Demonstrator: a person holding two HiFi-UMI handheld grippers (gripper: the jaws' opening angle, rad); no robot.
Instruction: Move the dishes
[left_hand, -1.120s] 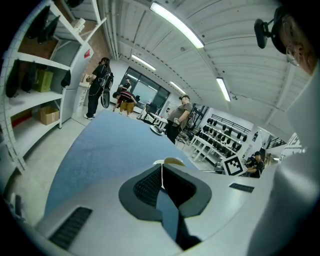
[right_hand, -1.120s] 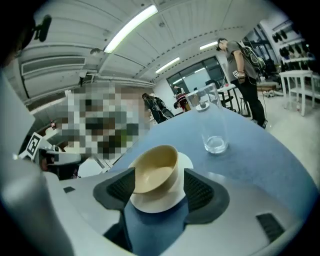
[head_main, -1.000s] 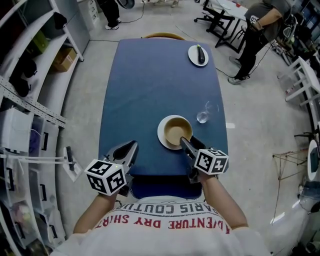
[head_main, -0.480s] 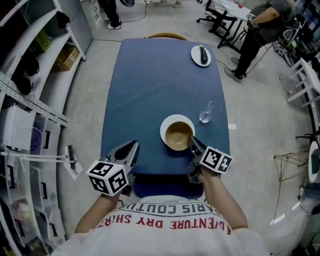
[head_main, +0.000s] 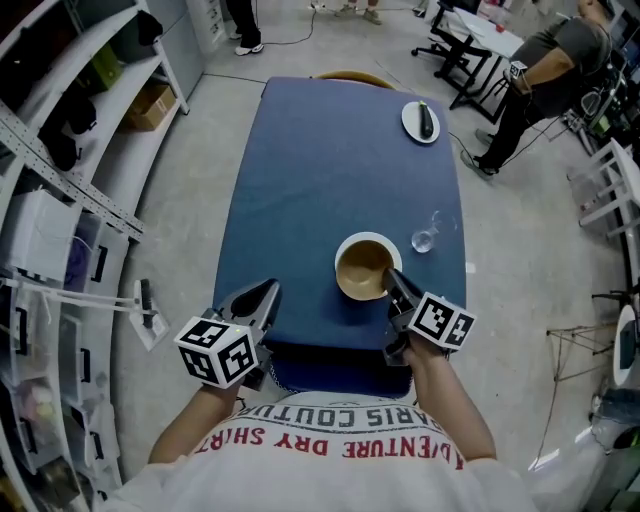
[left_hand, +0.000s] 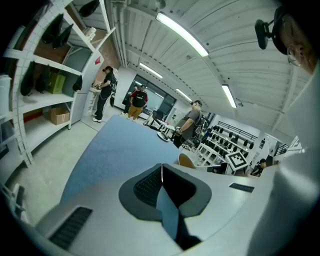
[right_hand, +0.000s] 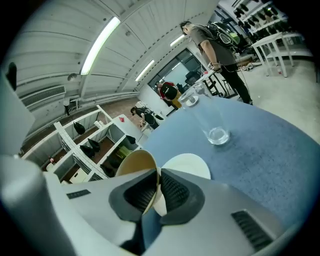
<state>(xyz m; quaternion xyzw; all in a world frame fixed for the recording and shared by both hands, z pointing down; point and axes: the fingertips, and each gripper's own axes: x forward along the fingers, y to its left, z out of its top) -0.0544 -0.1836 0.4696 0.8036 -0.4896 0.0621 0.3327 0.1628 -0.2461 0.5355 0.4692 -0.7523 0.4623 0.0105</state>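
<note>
Bowl rim just pinched by the closing right gripper, presumably for lifting off the plate; left gripper pressed together, empty.

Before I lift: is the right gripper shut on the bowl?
Shut: the right gripper, jaws just closed, pinches the tan bowl by its rim.

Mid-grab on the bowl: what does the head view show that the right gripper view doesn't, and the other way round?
Only the head view: the left hand-held gripper over the table's near edge, and a small plate with a dark item at the far end. Only the right gripper view: the right hand-held gripper's pads, just closed, pinching the bowl's rim, one inside, one outside. Both: bowl, white plate under it, glass, blue table.
</note>
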